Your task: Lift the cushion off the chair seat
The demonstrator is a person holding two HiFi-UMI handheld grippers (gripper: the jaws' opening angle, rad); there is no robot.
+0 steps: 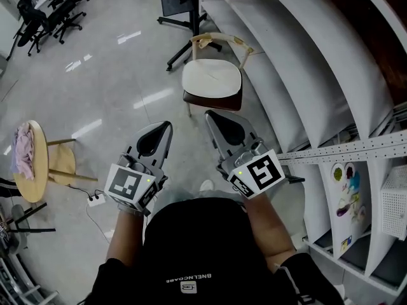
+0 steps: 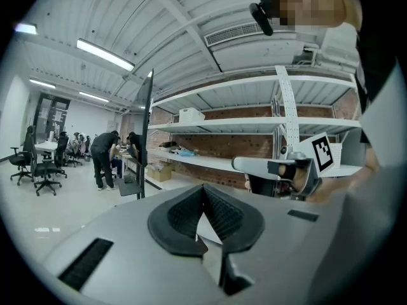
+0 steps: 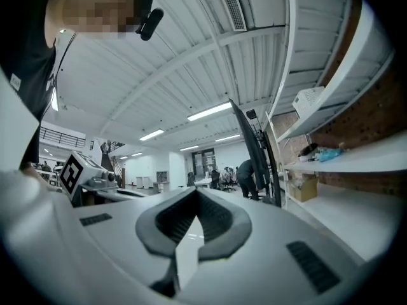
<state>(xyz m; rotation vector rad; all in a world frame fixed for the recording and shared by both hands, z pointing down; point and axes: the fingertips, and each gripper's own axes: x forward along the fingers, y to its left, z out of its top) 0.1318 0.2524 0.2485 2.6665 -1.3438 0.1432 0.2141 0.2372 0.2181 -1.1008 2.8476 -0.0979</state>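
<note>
A wooden chair (image 1: 222, 42) stands on the floor ahead of me, next to the white shelving. A cream cushion (image 1: 212, 78) lies flat on its seat. My left gripper (image 1: 167, 125) and right gripper (image 1: 208, 114) are held side by side near my body, well short of the chair, and touch nothing. Both point roughly level toward the chair. In the left gripper view the left gripper (image 2: 203, 187) has its jaws together with nothing between them. The right gripper (image 3: 196, 190) looks the same in its own view. Neither gripper view shows the cushion.
White shelving (image 1: 305, 75) runs along the right, close to the chair. Behind the chair stands a screen stand on a wheeled base (image 1: 184, 24). A small round wooden table (image 1: 35, 170) with a pink cloth (image 1: 23, 148) is at left, a power strip (image 1: 96, 199) by it. People (image 2: 102, 157) stand far off.
</note>
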